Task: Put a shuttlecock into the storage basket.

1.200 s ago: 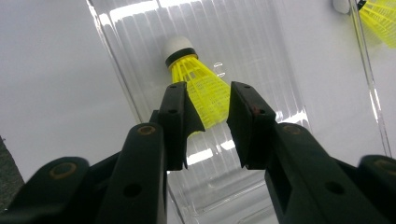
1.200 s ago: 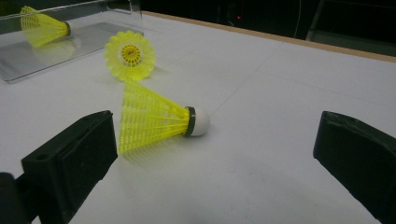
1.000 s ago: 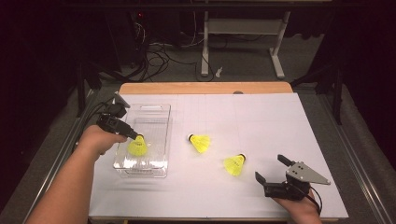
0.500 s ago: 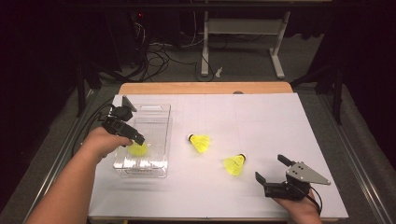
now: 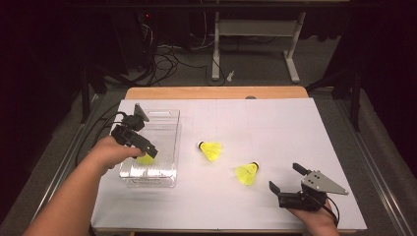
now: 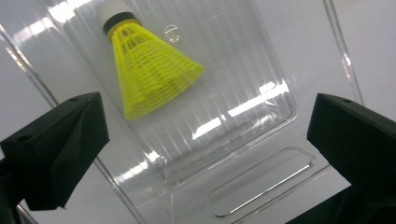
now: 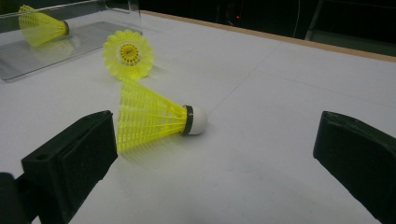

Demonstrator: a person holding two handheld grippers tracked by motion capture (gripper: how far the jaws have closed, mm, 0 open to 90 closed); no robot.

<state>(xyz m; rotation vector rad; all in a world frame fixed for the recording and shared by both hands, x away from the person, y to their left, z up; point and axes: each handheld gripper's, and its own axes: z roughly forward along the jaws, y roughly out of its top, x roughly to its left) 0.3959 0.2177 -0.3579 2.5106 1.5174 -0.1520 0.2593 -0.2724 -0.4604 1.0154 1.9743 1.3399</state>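
**Shuttlecock lies in clear tray, left jaws just opened**

The yellow shuttlecock [image 6: 149, 70] lies on its side on the floor of the clear plastic tray [image 5: 164, 147]. In the left gripper view its white cork points up-left and the skirt down-right. The left gripper [image 5: 147, 152] hangs over the tray w/ forearm coming from bottom left; its jaws have just been opening, now wide, nothing between them. The right gripper [image 5: 285, 178] rests near the table front edge, jaws wide, empty, w/ a second shuttlecock [image 7: 154, 116] just ahead. No readable writing.
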